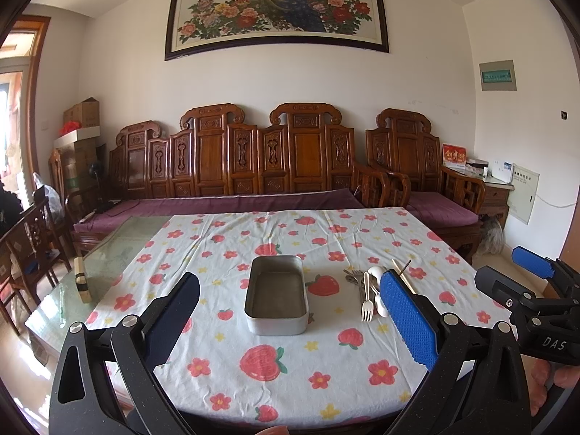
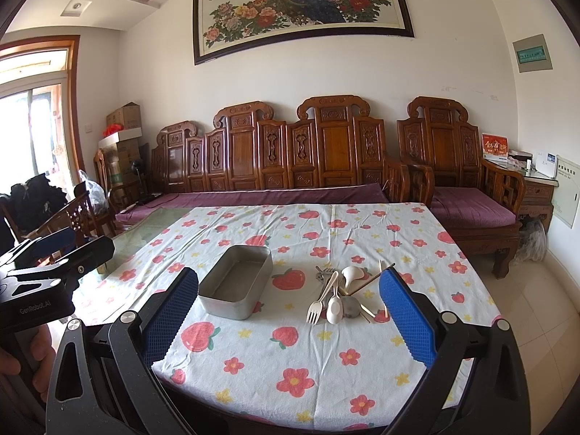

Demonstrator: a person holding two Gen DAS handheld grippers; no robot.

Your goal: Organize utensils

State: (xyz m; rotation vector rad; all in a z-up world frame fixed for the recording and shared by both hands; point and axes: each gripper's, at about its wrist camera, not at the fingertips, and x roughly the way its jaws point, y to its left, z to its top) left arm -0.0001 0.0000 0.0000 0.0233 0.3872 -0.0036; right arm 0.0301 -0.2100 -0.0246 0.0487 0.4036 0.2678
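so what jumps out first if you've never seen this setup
A strawberry-and-flower printed tablecloth covers the table. On it sits an empty rectangular metal tin, left of a heap of cream plastic and metal utensils. On the far wall hangs a wide framed peacock painting.

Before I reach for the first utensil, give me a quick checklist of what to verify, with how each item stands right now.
1. Metal tin is empty and open to receive utensils: ok.
2. Right gripper is open, nothing between its fingers: ok.
3. Left gripper is open and holds nothing: ok.
4. Utensil pile lies to the right of the tin, apart from it: ok.
5. One utensil can be lifted alone: not ok; the fork, spoons and chopsticks overlap in a heap.
6. Tablecloth lies flat under the pile: cannot tell; light wrinkles show nearby.
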